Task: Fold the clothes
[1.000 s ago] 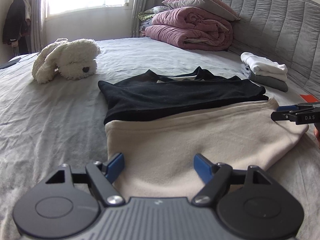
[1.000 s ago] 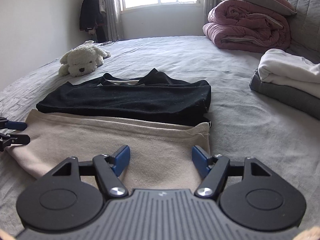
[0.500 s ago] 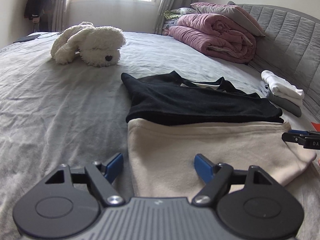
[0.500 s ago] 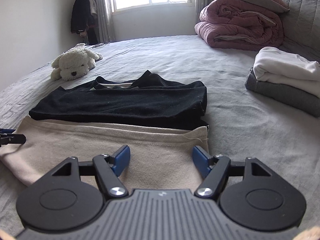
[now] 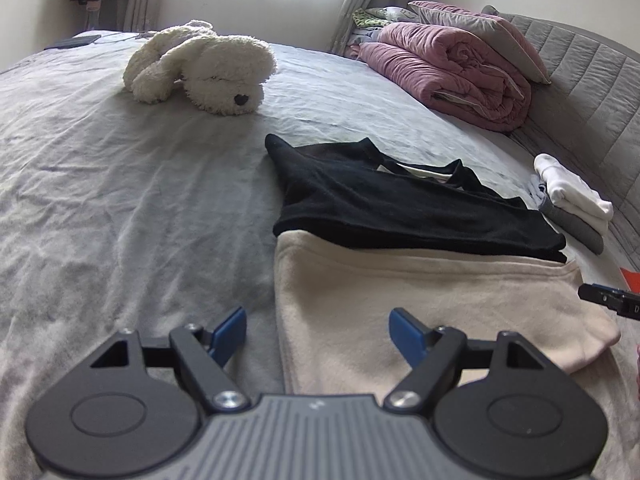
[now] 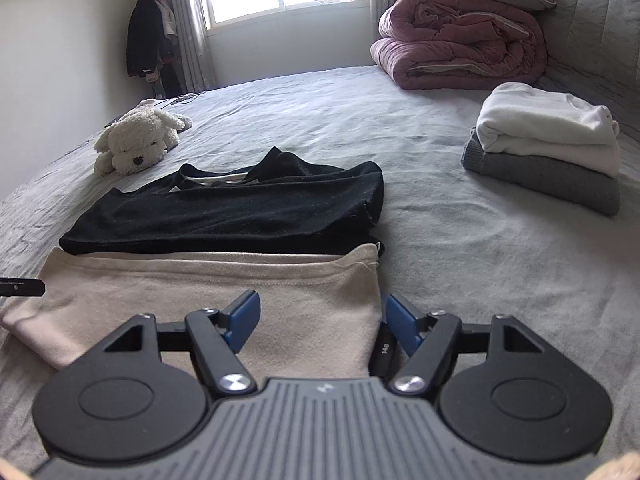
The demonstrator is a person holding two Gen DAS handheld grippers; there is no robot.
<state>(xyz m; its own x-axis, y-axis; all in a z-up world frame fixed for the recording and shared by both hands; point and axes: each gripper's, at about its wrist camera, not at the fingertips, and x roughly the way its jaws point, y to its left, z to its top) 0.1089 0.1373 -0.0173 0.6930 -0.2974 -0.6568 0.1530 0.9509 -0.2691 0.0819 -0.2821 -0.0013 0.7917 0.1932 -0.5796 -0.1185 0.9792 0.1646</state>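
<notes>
A garment lies flat on the grey bed: its far half is black [image 5: 400, 204] [image 6: 248, 208], its near half is a beige layer [image 5: 420, 304] [image 6: 208, 296]. My left gripper [image 5: 318, 330] is open and empty, low over the beige layer's near left corner, one finger off the cloth. My right gripper [image 6: 320, 318] is open and empty over the beige layer's near right corner. Each gripper's tip shows at the edge of the other view: the right one [image 5: 608, 300], the left one [image 6: 22, 287].
A white plush dog [image 5: 204, 68] [image 6: 134, 142] lies beyond the garment to the left. A folded white and grey stack [image 6: 544, 144] [image 5: 572, 200] sits to the right. A rolled pink quilt [image 6: 460, 44] [image 5: 444, 72] and a pillow lie by the grey headboard [image 5: 592, 80].
Both grippers have slid outward to the beige layer's near corners, left one leftward and right one rightward. Both stay open. The garment has not moved.
</notes>
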